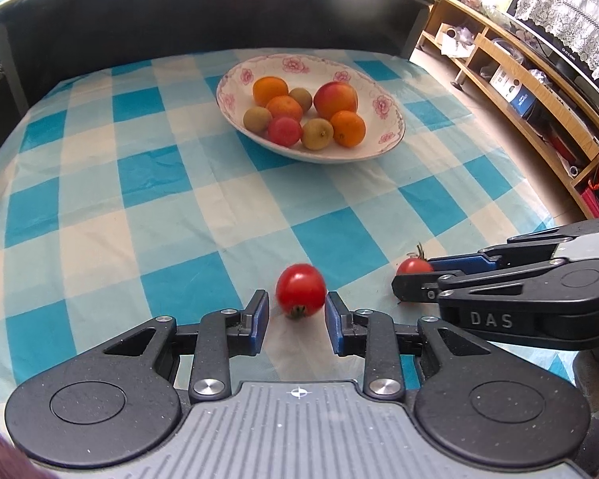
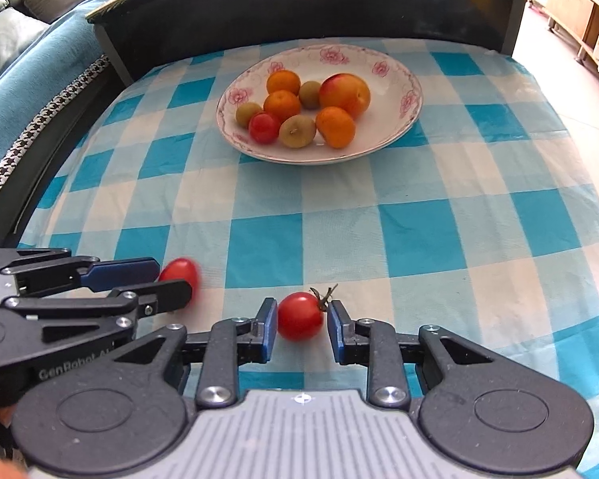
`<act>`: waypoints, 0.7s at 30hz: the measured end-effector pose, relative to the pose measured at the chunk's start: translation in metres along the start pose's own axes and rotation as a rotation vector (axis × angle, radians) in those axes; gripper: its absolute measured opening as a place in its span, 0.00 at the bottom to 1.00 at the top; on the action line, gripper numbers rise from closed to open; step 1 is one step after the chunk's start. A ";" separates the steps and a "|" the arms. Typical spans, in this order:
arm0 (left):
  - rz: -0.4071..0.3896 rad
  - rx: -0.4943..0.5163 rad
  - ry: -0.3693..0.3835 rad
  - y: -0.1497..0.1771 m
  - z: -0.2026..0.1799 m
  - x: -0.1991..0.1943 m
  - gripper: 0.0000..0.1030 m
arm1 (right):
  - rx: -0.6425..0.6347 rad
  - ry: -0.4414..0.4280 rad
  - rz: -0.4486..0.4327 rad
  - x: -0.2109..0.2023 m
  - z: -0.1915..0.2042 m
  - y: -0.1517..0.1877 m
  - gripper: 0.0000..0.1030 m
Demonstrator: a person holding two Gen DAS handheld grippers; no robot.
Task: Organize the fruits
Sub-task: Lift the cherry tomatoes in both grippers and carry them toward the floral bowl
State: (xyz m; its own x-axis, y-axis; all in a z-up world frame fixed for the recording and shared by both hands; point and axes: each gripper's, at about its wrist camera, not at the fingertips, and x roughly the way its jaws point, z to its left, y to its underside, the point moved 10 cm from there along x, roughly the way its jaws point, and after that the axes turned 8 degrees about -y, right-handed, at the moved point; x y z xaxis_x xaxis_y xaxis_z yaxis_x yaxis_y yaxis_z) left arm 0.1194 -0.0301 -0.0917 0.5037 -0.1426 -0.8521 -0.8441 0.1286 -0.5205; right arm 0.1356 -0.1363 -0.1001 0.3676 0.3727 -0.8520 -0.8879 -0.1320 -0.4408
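A white flowered bowl [image 1: 383, 127] [image 2: 395, 127] stands at the far middle of the checked table and holds several fruits: oranges, kiwis, an apple and a red tomato. A red tomato [image 1: 300, 289] lies on the cloth between the fingers of my left gripper [image 1: 296, 311], which is open around it; it also shows in the right wrist view [image 2: 181, 270]. A second tomato with a green stem [image 2: 300, 315] lies between the fingers of my right gripper [image 2: 302, 319], open around it; the left wrist view shows it [image 1: 413, 266] beside the right gripper [image 1: 415, 279].
A blue and white checked cloth [image 1: 147, 199] covers the table. A dark headboard-like panel [image 1: 203, 12] stands behind it. Wooden shelves [image 1: 519, 80] with boxes run along the right. A sofa [image 2: 24, 44] is at the left.
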 end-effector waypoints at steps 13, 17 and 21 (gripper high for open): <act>0.000 -0.035 0.015 -0.013 -0.002 0.013 0.40 | -0.008 0.027 0.005 0.005 -0.008 0.002 0.30; 0.003 -0.021 -0.001 -0.012 -0.006 0.019 0.40 | 0.002 0.031 0.002 0.003 -0.013 0.003 0.30; 0.000 -0.035 0.001 -0.014 -0.005 0.020 0.38 | -0.001 0.034 0.002 0.004 -0.013 0.001 0.30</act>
State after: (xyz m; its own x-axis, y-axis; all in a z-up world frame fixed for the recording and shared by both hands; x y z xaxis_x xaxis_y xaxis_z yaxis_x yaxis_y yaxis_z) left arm 0.1400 -0.0394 -0.1015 0.5031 -0.1440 -0.8522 -0.8503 0.0940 -0.5179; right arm 0.1395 -0.1471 -0.1078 0.3752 0.3413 -0.8618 -0.8882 -0.1335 -0.4395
